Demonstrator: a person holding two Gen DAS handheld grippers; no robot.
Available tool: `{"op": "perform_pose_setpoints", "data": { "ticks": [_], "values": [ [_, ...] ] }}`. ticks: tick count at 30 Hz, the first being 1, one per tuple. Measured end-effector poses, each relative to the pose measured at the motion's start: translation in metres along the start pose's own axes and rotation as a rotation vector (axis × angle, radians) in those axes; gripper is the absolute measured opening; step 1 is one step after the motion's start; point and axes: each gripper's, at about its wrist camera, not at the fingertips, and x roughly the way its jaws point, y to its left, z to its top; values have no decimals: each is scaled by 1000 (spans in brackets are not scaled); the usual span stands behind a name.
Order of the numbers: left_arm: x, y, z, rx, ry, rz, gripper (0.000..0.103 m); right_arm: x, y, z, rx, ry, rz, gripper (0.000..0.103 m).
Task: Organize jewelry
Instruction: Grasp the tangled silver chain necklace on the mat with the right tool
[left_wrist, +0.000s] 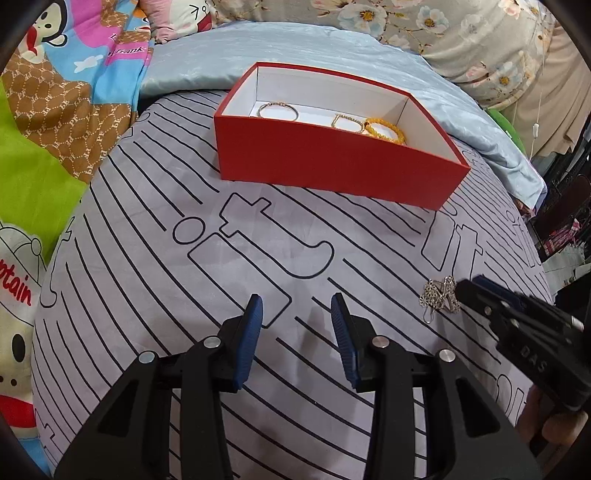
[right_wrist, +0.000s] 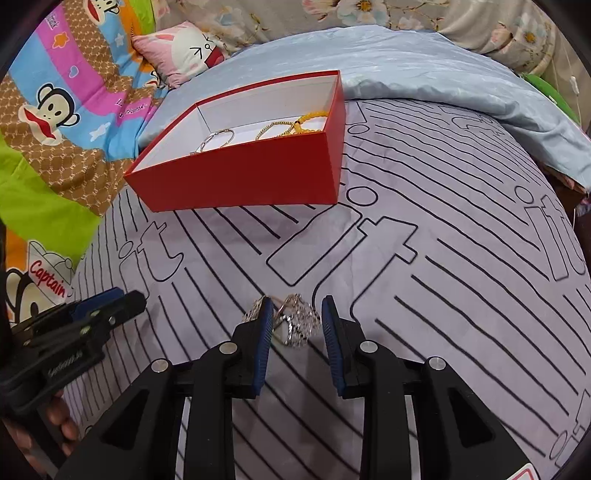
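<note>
A red box (left_wrist: 332, 166) (right_wrist: 240, 177) with a white inside stands open on the grey striped bedsheet (left_wrist: 166, 258). In it lie a thin gold bangle (left_wrist: 277, 110), a gold bead bracelet (left_wrist: 345, 122) and a yellow bead bracelet (left_wrist: 386, 130) (right_wrist: 312, 116). A silver filigree jewelry piece (left_wrist: 439, 297) (right_wrist: 301, 319) rests on the sheet in front of the box. My right gripper (right_wrist: 297, 314) (left_wrist: 467, 288) is low over it, jaws open on either side, with a gap at the right pad. My left gripper (left_wrist: 297, 306) (right_wrist: 125, 295) is open over bare sheet to the left, holding nothing.
A cartoon-print blanket (left_wrist: 55, 129) lies along the left. Behind the box is a light blue quilt (left_wrist: 295, 48), with floral fabric (left_wrist: 461, 33) and a pink cushion (right_wrist: 184, 51) further back. The bed drops off at the right edge (left_wrist: 546, 229).
</note>
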Motion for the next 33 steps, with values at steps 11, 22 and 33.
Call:
{"op": "perform_pose_setpoints", "data": {
  "ticks": [11,22,33],
  "values": [
    [4,-2,-6,2,25,-3,37,10,-3,8,13,-2,5,4],
    [4,-26,-7,43,33,-52,37,-9,-18,2,56,-13,33,2],
    [8,-22,-6,30,46,-42,37,8,0,5,12,9,32,22]
  ]
}}
